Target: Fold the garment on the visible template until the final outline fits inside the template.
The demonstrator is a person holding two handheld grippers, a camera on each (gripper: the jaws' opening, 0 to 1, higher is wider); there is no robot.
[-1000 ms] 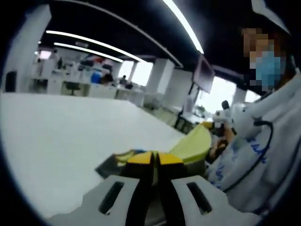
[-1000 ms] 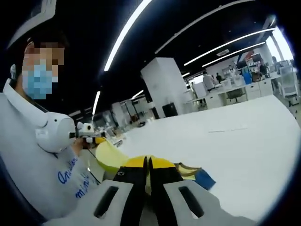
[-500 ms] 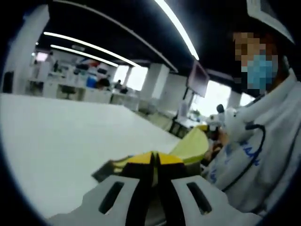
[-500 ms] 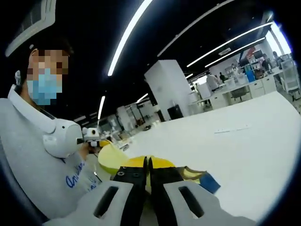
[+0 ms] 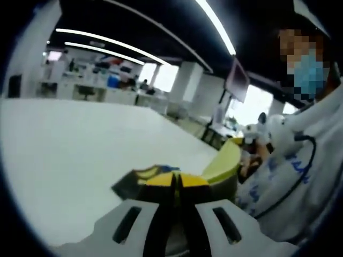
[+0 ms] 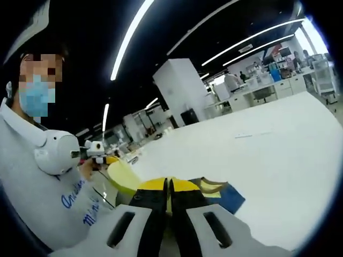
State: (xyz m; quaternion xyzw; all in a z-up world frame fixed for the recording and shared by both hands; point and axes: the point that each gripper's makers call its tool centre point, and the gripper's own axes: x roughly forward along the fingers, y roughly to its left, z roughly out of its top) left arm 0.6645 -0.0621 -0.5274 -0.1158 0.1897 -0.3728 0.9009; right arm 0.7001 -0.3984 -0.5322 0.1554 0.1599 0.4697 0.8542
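Observation:
A yellow garment (image 5: 225, 163) hangs above the white table (image 5: 69, 155), stretched in a curve between both grippers. My left gripper (image 5: 176, 182) is shut on its yellow edge. Just past the jaws a dark blue part with a striped trim (image 5: 131, 182) droops toward the table. In the right gripper view, my right gripper (image 6: 169, 186) is shut on the same garment (image 6: 122, 175), whose dark blue part (image 6: 228, 197) lies to the right of the jaws. The left gripper (image 6: 97, 152) comes in from the left there, held in a hand. The right gripper (image 5: 260, 131) appears far right in the left gripper view.
The person holding the grippers stands close behind the garment in a white sweatshirt (image 5: 289, 182) with blue lettering (image 6: 75, 201). The wide white table (image 6: 278, 160) stretches away in front. Desks and pillars stand far back in the room.
Both views have tilted slightly down toward the table. More of the dark blue part shows past the jaws. Both grippers keep hold of the garment.

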